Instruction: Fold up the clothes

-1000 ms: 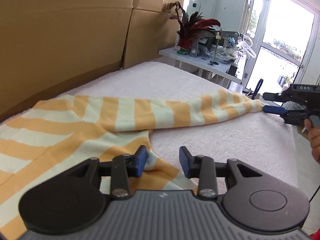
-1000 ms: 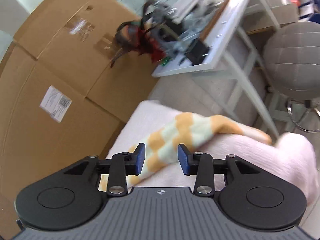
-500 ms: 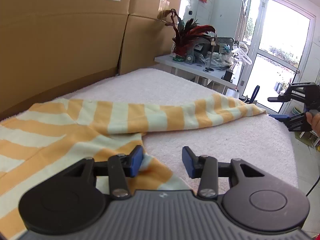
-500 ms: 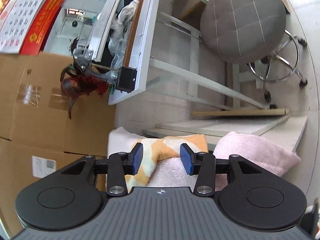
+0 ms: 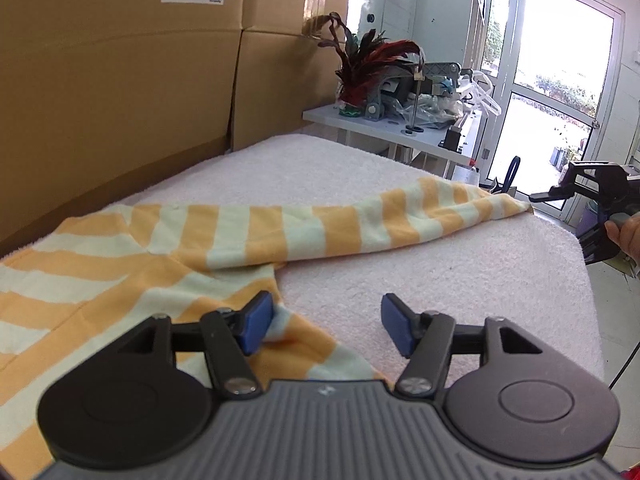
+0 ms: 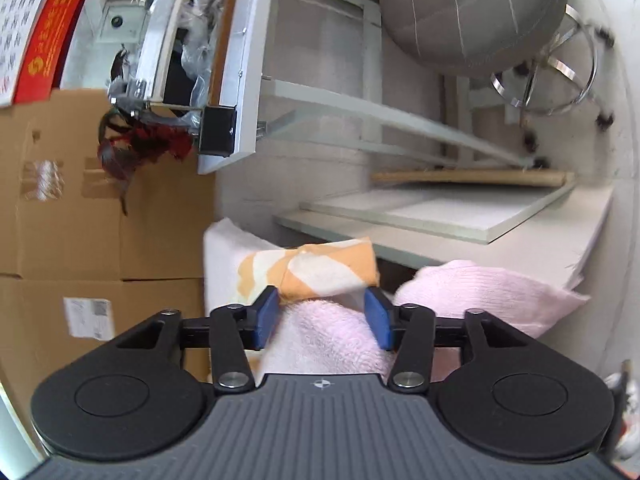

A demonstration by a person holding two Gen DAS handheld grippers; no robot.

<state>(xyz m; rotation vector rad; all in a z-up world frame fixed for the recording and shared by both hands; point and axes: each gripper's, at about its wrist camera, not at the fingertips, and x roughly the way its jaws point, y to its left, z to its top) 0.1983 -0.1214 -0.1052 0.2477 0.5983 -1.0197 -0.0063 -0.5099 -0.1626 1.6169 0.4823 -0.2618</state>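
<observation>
- The striped top (image 5: 168,264) runs off the left edge of the left wrist view, and the left tongs (image 5: 326,322) cover its near edge.
- The right tongs (image 5: 560,196) are cut off by the right edge there; only a bit of the hand (image 5: 626,230) shows.
- The label (image 6: 90,316) on the cardboard box (image 6: 80,220) is too blurry to read.
- The stool (image 6: 476,12) is cut off at the top.

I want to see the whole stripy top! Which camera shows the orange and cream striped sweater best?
The left wrist view. There the orange and cream striped sweater lies spread over the pink towel-covered table, body and one long sleeve visible. The right wrist view shows only the sleeve's cuff end, bunched at the table edge just ahead of the opening right gripper.
</observation>
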